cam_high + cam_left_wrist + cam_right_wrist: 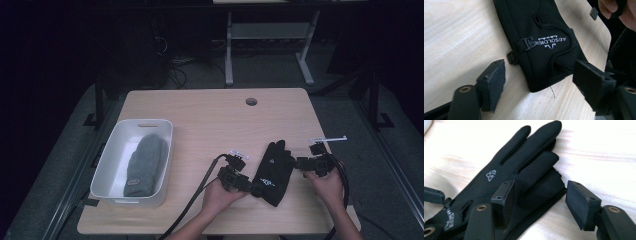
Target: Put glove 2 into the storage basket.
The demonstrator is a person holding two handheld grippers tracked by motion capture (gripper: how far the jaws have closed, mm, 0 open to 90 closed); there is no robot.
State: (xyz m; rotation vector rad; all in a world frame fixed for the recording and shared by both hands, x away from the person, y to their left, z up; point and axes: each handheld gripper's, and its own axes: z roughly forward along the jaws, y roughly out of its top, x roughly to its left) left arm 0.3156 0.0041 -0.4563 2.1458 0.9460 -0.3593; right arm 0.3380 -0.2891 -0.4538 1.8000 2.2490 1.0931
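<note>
While the wooden counter (210, 115) carries everything under inspection, its left side is taken up by a white bin (116, 150) in which a grey knitted item (145, 165) is laid lengthwise. A black glove (274, 172) is found flat on the counter at the near right, well apart from the bin, with its cuff toward the near edge and its fingertips pointing far. White lettering and a small clip (527, 43) are noted on the glove near the cuff, and a small white emblem (490, 175) on its back.

The left gripper (252, 187) is held at the near left of the glove, beside the cuff. Its fingers (495, 82) are seen standing apart, one on each side of the cuff end, with no pad pressing on the fabric. The right gripper (298, 163) is held at the glove's right edge. Its fingers (580, 202) are likewise parted; the left one lies over the glove's thumb side and the right one over bare counter, and nothing is clamped. Both grippers are recorded as holding nothing.
</note>
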